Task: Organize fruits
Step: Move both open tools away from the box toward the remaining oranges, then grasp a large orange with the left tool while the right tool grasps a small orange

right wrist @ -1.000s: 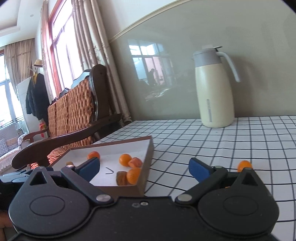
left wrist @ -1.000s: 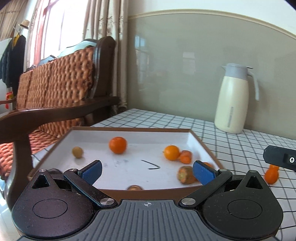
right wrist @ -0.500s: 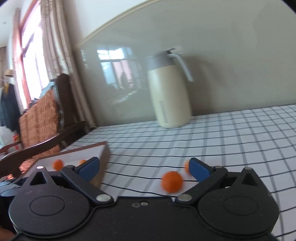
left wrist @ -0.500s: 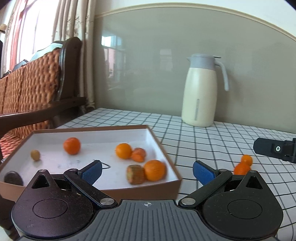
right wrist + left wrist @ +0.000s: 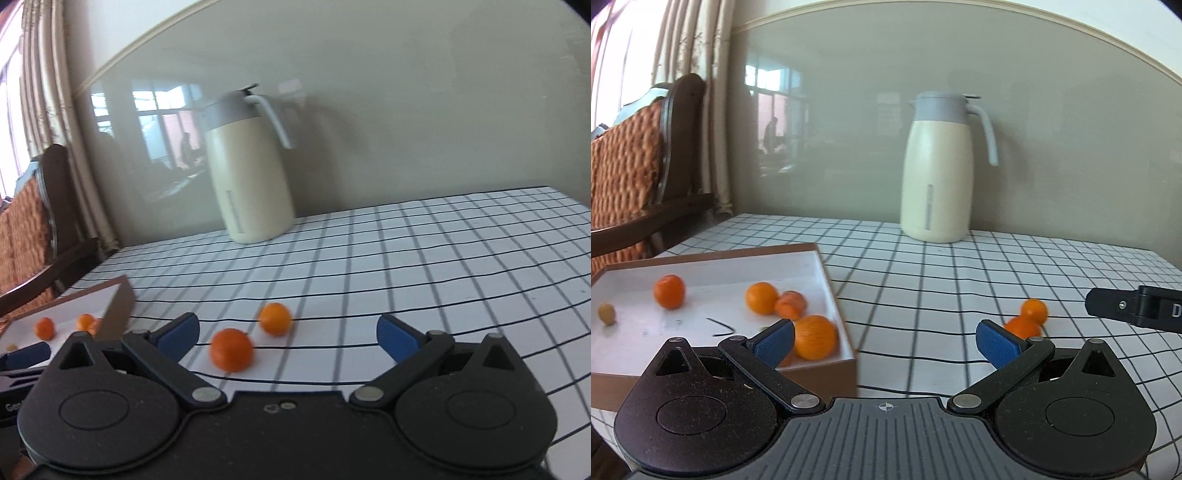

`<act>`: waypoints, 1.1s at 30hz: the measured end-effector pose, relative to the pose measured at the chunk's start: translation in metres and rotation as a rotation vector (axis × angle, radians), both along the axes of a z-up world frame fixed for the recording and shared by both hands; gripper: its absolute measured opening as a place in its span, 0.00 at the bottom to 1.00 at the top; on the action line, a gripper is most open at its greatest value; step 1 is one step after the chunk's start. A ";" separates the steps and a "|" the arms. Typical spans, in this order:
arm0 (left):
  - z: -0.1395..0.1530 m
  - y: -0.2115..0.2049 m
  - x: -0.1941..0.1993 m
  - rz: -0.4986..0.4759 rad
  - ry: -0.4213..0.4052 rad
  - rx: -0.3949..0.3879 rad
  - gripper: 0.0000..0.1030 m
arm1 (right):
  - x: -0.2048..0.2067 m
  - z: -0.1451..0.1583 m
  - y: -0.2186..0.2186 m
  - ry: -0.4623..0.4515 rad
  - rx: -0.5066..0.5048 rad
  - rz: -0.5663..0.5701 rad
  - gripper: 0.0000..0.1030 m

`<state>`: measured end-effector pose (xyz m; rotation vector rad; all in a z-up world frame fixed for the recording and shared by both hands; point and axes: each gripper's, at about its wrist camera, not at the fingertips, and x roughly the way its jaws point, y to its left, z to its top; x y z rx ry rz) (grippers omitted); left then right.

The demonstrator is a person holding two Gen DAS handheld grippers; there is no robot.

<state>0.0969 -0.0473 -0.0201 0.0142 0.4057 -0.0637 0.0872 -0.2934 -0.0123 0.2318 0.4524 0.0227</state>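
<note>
- The counter (image 5: 960,280) wears a white cloth with a black grid and stands against a glossy grey-green wall.
- A cream thermos jug (image 5: 936,170) stands at the wall; a wooden sofa (image 5: 631,166) with woven orange cushions and curtains lie to the left.
- A brown-walled white tray (image 5: 827,284) holds several tangerines (image 5: 816,336).
- Two loose tangerines (image 5: 232,349) lie on the cloth right of the tray, near each other.
- Left gripper (image 5: 884,338) and right gripper (image 5: 288,334): jaws spread wide, holding nothing.
- Since a second ago both views have swung right, from the tray toward the loose tangerines.
</note>
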 end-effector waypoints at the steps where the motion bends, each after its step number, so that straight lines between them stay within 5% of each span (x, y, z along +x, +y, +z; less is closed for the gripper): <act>1: 0.000 -0.003 0.000 -0.007 0.001 0.001 1.00 | -0.001 0.000 -0.003 0.003 -0.003 -0.014 0.94; 23: -0.018 -0.076 0.026 -0.151 0.047 0.024 0.99 | -0.003 -0.005 -0.048 0.027 0.008 -0.132 0.94; 27: -0.023 -0.085 0.036 -0.157 0.094 0.029 0.78 | -0.001 -0.006 -0.049 0.030 0.016 -0.129 0.94; 33: -0.027 -0.091 0.048 -0.151 0.113 0.022 0.77 | 0.003 -0.007 -0.046 0.035 0.016 -0.116 0.94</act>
